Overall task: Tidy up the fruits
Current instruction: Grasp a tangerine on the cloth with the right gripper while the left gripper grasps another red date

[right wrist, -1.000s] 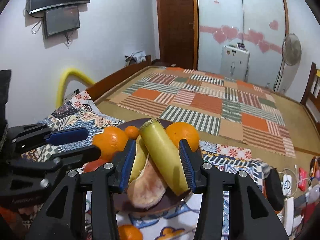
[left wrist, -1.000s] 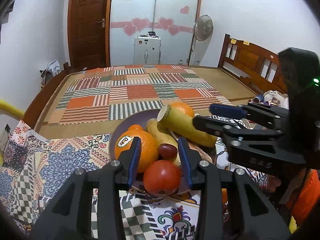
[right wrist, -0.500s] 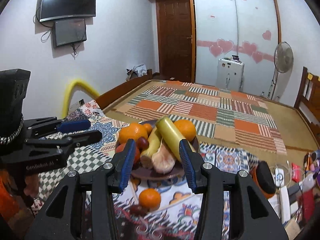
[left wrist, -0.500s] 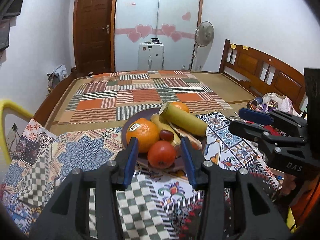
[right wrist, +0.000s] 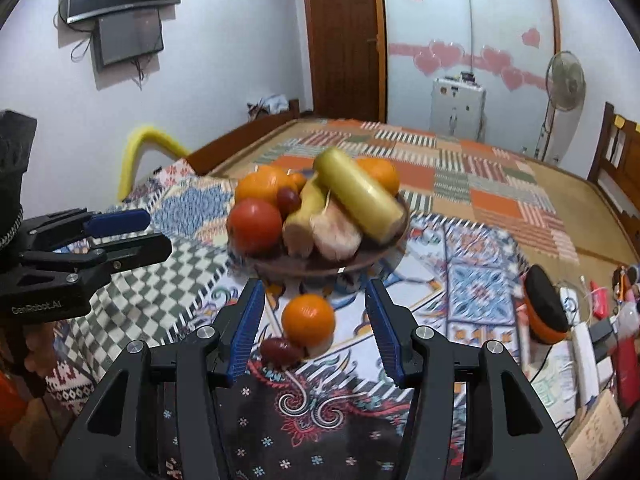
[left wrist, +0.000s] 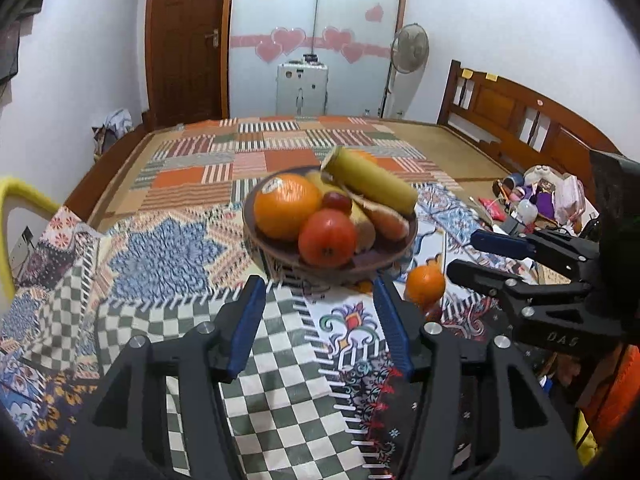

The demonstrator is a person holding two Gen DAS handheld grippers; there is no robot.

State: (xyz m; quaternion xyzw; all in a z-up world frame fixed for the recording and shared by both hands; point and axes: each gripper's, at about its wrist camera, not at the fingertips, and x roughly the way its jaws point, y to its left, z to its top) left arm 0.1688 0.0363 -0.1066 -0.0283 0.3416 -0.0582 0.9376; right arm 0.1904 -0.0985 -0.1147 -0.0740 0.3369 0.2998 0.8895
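Note:
A brown bowl [left wrist: 249, 227] [right wrist: 304, 267] on the patterned tablecloth holds a big orange [left wrist: 286, 210], a red tomato [left wrist: 327, 237], a dark grape [left wrist: 337, 201], bananas and a yellow cylinder [right wrist: 358, 199]. A small orange [right wrist: 308, 318] [left wrist: 426, 286] and a dark red fruit [right wrist: 278, 352] lie on the cloth in front of the bowl. My left gripper [left wrist: 318, 292] [right wrist: 158, 232] hangs short of the bowl, jaws opening, nothing between them. My right gripper [right wrist: 314, 292] [left wrist: 466, 254] is opening too; the small orange lies between its fingers, untouched.
The patchwork mat [left wrist: 280, 152] stretches behind the table to a wooden door and a fan [left wrist: 410, 48]. Clutter and a black-and-orange round object [right wrist: 544, 304] crowd the table's right side. A yellow chair back [left wrist: 24, 196] stands at the left.
Both grippers have pulled back from the bowl, so it looks smaller and farther. Their jaws have widened. The small orange and dark red fruit have come into the right wrist view.

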